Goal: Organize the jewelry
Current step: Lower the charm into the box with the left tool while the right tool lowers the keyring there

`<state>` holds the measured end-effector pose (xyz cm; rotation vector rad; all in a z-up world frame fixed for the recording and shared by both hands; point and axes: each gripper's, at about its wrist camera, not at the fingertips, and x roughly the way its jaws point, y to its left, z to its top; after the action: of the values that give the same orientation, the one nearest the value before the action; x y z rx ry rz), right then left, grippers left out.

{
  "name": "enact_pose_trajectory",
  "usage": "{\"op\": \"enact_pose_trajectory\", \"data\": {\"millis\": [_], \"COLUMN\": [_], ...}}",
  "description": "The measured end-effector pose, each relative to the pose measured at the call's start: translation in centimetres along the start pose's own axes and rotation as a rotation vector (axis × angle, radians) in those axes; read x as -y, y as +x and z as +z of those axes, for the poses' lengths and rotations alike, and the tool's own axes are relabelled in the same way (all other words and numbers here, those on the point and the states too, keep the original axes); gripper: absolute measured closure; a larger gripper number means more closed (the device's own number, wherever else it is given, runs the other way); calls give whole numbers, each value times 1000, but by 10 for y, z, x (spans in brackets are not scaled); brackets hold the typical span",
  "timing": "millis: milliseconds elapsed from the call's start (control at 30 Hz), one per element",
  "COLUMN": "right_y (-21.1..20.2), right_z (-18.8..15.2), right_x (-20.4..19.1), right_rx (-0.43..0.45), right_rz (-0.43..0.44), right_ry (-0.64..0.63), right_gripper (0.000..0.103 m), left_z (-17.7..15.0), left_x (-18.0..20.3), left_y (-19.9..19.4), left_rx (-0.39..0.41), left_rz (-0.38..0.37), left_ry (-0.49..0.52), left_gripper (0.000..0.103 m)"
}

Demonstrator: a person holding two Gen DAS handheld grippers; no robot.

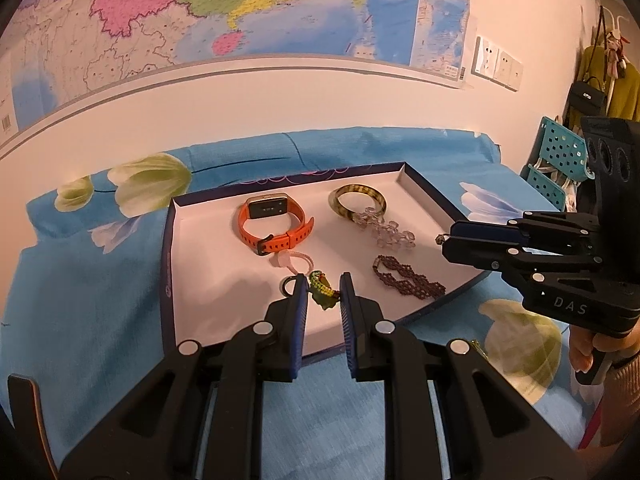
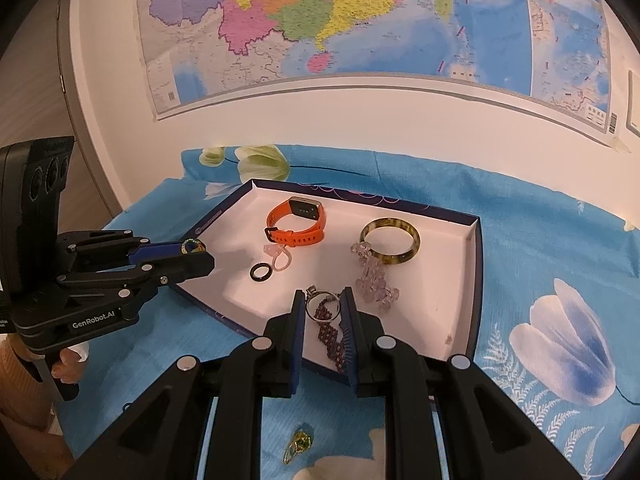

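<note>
Blue flowered cloth (image 2: 540,240) covers the table, with a big coloured map (image 2: 360,20) on the pale wall behind it. On the cloth sits a shallow white tray (image 1: 424,190) with a dark blue rim, and most of the jewelry lies inside it: an orange watch (image 1: 276,224) toward the back, a mottled bangle (image 1: 358,200) beside it, a clear bead bracelet (image 1: 390,234) touching the bangle, a dark red beaded band (image 1: 408,280) nearer the front, a pale pink loop (image 2: 278,258) and a small black ring (image 2: 261,271) just beside it. The left gripper (image 1: 323,294) hangs over the tray's near edge, clenched on a green and yellow beaded charm (image 1: 322,292). The right gripper (image 2: 323,308) is over the tray's front corner, its fingers pinching a thin silver ring (image 2: 322,306) above the dark red band. One small green-gold piece (image 2: 298,446) lies outside the tray on the cloth, nearer the person.
</note>
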<state>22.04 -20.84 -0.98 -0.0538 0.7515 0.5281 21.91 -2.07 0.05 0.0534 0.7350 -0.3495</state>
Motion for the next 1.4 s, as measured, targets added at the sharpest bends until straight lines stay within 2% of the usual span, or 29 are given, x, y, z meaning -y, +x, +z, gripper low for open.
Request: {"op": "enact_pose_trajectory", "data": {"millis": [1400], "right_y": [44], "right_z": [10], "right_x": [6], "right_rx": [-76], "right_rz": [-24], "right_ry": [23], "right_gripper": [87], "left_z": [3], "left_x": [-11], "left_y": [43], "left_rx": [-77], "left_rz": [23], "left_ry": [-38], "left_gripper": [86]}}
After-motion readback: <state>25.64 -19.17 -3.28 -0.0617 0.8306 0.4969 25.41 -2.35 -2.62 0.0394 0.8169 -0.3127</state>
